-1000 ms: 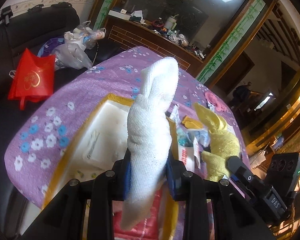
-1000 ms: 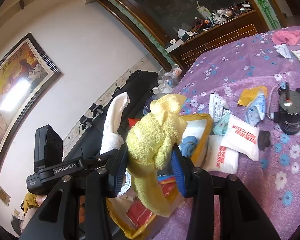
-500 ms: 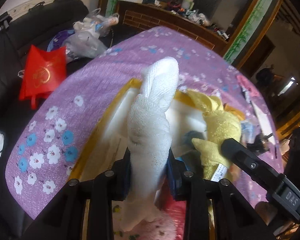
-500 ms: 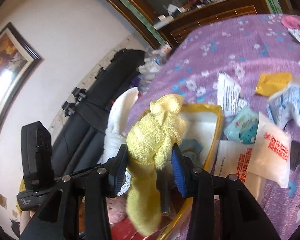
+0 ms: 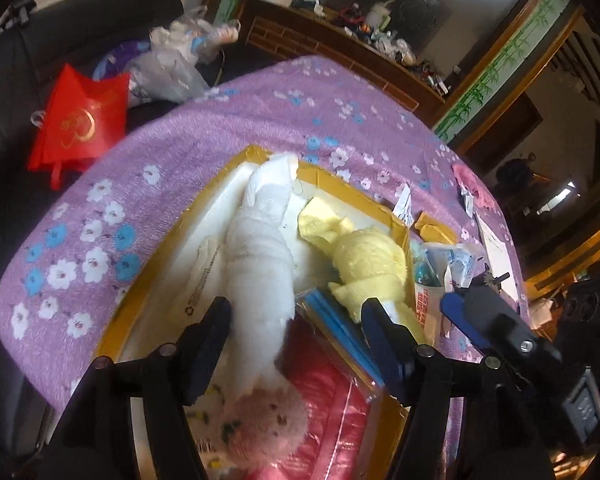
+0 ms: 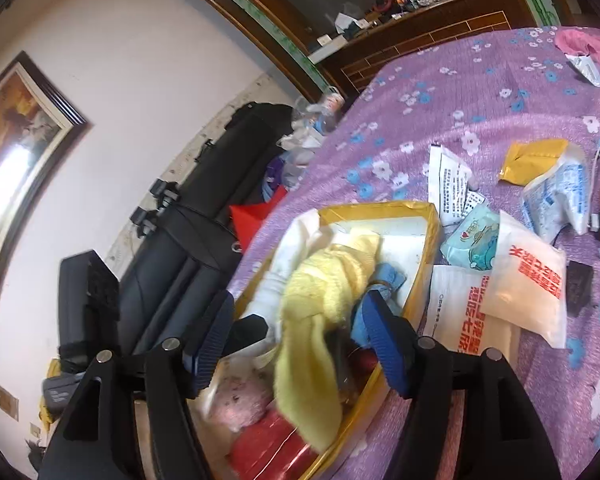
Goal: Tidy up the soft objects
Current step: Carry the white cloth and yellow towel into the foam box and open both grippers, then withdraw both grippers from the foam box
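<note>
A white towel point(image 5: 262, 256) lies in the yellow cardboard box point(image 5: 342, 182) on the purple flowered tablecloth. My left gripper point(image 5: 296, 322) is open, its jaws spread on either side of the towel. A yellow towel point(image 6: 324, 296) lies in the same box point(image 6: 380, 208), beside the white one point(image 6: 304, 232). My right gripper point(image 6: 298, 328) is open around the yellow towel, which drapes between the jaws. The yellow towel also shows in the left wrist view point(image 5: 370, 262), with the right gripper point(image 5: 496, 324) beside it.
The box also holds a pink fluffy item point(image 5: 266, 422), a red packet point(image 5: 320, 408) and a blue cloth point(image 6: 388, 276). Plastic packets point(image 6: 516, 300), a yellow pouch point(image 6: 534, 158) and a pink cloth point(image 6: 586, 42) lie on the tablecloth. A red bag point(image 5: 80, 120) and black sofa point(image 6: 204, 240) stand left.
Both grippers lowered over the box and opened. The white and yellow towels, held upright before, now lie in the box.
</note>
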The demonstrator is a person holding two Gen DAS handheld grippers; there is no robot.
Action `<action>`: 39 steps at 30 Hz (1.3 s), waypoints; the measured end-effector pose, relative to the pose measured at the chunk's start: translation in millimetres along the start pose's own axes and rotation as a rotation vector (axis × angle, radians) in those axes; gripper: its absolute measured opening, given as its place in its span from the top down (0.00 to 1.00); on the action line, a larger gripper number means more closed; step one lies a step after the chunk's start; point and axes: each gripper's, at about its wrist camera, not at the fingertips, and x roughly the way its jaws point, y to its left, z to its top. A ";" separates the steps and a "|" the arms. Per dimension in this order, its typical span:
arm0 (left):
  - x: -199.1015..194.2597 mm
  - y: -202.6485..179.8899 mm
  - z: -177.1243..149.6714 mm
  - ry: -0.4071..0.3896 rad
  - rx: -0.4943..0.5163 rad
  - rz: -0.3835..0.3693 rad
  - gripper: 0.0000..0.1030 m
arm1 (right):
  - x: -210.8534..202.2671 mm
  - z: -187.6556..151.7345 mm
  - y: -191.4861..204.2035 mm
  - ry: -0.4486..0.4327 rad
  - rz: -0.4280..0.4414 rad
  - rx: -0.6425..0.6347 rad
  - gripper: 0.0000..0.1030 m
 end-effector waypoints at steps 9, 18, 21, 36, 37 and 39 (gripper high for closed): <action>-28.5 -41.1 -30.8 -0.083 0.089 0.054 0.31 | -52.7 -18.3 -18.2 -0.035 0.038 -0.004 0.32; -24.3 -95.2 -52.4 -0.065 0.145 0.001 0.31 | -90.5 -37.3 -65.9 -0.074 0.004 0.062 0.32; -18.4 -108.8 -57.0 -0.051 0.169 0.000 0.31 | -97.5 -39.9 -81.6 -0.079 -0.012 0.097 0.32; 4.3 -133.2 -62.7 -0.002 0.212 0.015 0.31 | -106.2 -40.3 -112.2 -0.082 -0.072 0.177 0.33; 5.6 -133.8 -62.9 0.000 0.210 0.013 0.31 | -106.2 -40.2 -112.7 -0.082 -0.073 0.178 0.33; 7.3 -133.8 -62.6 0.003 0.212 0.013 0.31 | -105.4 -39.8 -113.9 -0.081 -0.073 0.179 0.33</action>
